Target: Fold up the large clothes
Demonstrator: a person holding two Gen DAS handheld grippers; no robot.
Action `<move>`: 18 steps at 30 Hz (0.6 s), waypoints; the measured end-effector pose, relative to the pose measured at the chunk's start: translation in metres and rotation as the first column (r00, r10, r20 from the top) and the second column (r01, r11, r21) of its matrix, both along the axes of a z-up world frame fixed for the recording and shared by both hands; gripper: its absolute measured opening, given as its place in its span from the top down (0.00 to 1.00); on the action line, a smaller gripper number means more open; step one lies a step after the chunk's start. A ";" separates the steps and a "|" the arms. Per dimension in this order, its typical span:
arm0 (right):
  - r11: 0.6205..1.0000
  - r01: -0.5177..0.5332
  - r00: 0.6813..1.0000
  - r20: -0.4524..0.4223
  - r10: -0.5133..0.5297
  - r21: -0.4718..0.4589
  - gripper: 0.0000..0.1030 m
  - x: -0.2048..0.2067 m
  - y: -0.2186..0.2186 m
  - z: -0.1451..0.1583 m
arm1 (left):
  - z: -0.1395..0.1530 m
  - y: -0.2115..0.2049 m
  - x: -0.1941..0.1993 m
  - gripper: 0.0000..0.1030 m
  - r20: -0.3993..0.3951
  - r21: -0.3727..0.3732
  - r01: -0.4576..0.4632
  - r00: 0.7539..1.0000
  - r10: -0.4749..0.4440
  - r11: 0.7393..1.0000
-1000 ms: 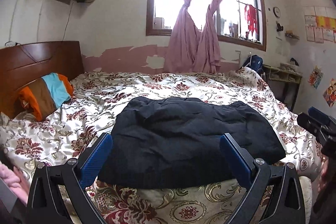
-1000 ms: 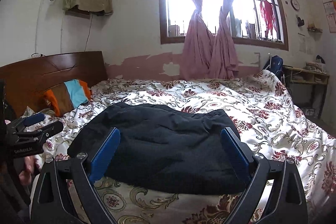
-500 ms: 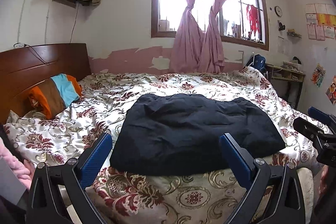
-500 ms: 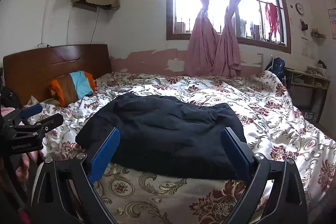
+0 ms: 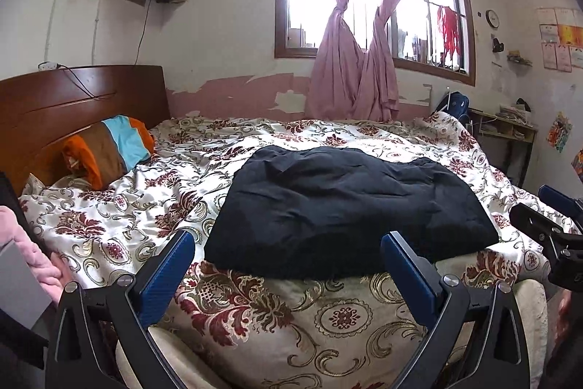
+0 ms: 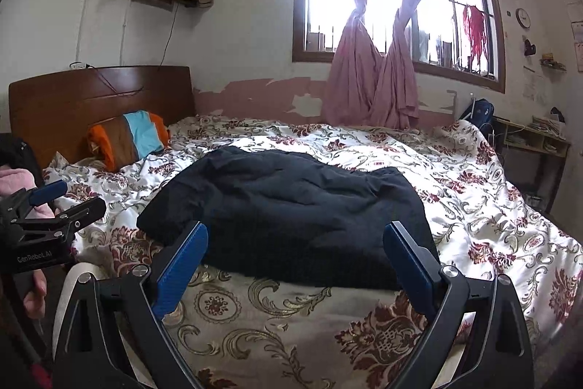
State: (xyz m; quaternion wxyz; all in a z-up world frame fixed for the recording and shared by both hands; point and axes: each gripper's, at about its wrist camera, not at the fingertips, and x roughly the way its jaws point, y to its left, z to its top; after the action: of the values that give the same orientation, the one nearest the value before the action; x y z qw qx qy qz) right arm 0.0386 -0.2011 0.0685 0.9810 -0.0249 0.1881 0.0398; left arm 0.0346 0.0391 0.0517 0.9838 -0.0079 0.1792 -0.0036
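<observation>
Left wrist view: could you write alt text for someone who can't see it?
A folded dark navy garment lies on a bed's floral red-and-cream quilt, beyond the open blue-padded left hand-held gripper. A striped orange, brown and blue pillow rests by the wooden headboard; pink curtains hang behind.

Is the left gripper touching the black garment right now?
Apart. The right wrist view shows the left gripper off to the side of the black garment, with floral bedspread between them.
</observation>
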 end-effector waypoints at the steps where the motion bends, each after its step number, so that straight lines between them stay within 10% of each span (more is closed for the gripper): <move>1: 1.000 0.002 1.000 -0.004 -0.002 0.001 0.08 0.000 0.000 -0.001 | -0.001 -0.001 -0.001 0.00 -0.003 0.005 -0.001 1.000 0.001 1.000; 18: 1.000 0.024 0.998 -0.059 -0.023 0.017 0.08 0.001 -0.007 -0.015 | -0.018 0.002 0.001 0.00 -0.047 0.002 -0.011 0.999 0.011 1.000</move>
State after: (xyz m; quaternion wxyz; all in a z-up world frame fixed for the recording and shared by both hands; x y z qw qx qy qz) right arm 0.0397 -0.2077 0.0533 0.9757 -0.0129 0.2167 0.0304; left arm 0.0361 0.0409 0.0337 0.9793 -0.0081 0.2022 0.0021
